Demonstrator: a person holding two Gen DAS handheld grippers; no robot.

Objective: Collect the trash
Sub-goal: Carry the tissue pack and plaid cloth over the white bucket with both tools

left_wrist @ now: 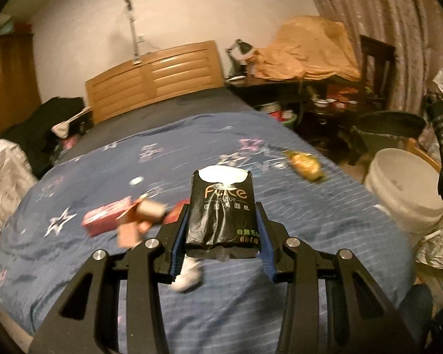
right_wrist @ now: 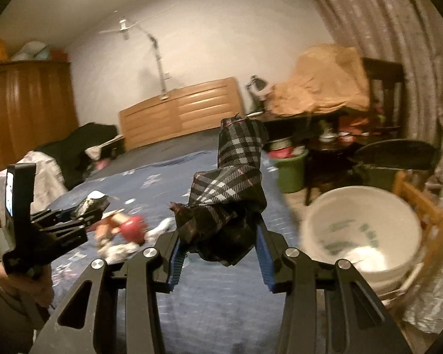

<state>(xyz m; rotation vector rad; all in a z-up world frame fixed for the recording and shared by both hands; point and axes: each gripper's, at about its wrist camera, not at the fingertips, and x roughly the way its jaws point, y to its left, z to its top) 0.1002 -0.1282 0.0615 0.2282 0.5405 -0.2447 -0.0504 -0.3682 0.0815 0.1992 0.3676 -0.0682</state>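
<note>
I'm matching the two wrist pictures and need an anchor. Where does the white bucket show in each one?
Left wrist: the white bucket stands at the right edge, beside the bed, right of the yellow wrapper.
Right wrist: the bucket is at lower right, seen from above into its inside, right of the right gripper.
Shared landmark: the wooden headboard at the far end of the bed.

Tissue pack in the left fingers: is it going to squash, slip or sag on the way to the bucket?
The black tissue pack looks soft: its film wrapper creases where the left gripper pinches it, so it probably squashes rather than cracks. The glossy film may be slippery. It stands upright unsupported, so it seems light and unlikely to sag before the white bucket.
</note>
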